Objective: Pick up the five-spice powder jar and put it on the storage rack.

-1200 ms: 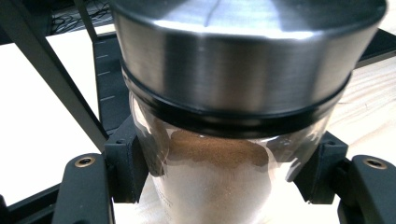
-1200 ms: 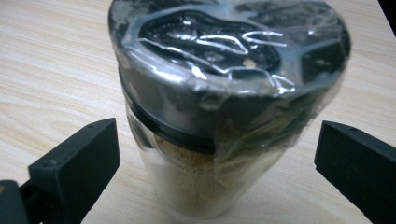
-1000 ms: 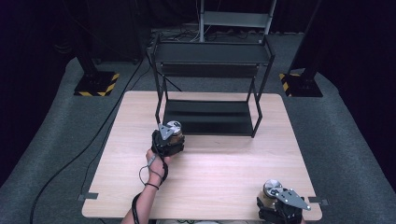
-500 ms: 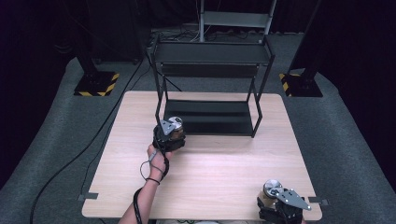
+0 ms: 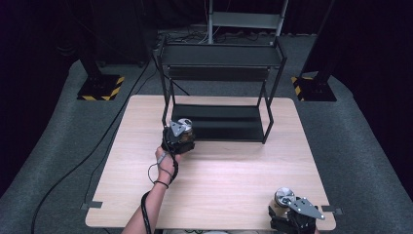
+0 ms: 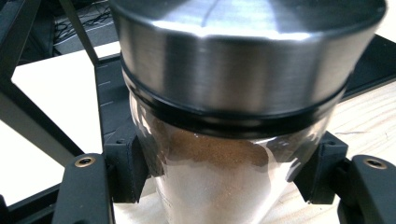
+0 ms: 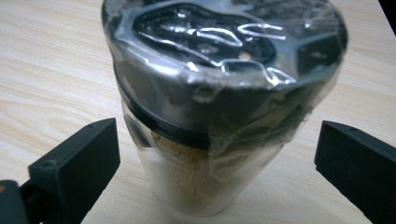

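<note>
Left claw (image 6: 219, 186), clamped on a steel-lidded glass spice jar (image 6: 233, 116) of brown powder, held at the front left corner of the black rack (image 5: 219, 122), forearm extended over the worktop (image 5: 219, 185). Right claw (image 7: 215, 172), jaws wide, straddling a film-wrapped jar (image 7: 224, 93) on the worktop's near right corner. No legible labels.

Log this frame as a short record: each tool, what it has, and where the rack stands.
left tool: shut on a glass jar with a steel lid and brown powder, at the rack's front left corner
right tool: open, jaws apart on either side of a film-wrapped jar, not touching it
rack: black, two shelves, at the far side of the table
film-wrapped jar's place: near right corner of the table
</note>
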Motion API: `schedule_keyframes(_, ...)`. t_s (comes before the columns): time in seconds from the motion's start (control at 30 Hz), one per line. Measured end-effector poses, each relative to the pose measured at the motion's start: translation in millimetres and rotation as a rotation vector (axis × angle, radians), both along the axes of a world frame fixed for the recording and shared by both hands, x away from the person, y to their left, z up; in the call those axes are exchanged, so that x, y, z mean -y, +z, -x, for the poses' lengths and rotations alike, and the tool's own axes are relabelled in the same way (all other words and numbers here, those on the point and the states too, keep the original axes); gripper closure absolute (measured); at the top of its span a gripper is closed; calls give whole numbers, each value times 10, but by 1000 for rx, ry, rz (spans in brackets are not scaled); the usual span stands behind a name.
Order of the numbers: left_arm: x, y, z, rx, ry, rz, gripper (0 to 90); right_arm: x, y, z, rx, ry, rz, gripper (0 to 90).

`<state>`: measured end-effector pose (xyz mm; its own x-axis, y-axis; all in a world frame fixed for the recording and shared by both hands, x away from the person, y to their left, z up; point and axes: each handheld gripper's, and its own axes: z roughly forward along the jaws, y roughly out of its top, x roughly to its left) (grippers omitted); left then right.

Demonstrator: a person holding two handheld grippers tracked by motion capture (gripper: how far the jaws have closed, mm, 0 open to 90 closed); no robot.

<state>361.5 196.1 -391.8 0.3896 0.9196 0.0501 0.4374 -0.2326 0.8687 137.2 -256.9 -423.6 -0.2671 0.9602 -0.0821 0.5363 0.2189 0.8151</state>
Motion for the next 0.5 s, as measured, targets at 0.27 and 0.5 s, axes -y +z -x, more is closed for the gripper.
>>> schedule_keyframes(0.27,14,23,-77,-6,-1,0,315,-2,1,0,0,2,0,0)
schedule_keyframes(0.5,31,34,-141,-18,5,-2,314,2,5,1,0,0,-1,0)
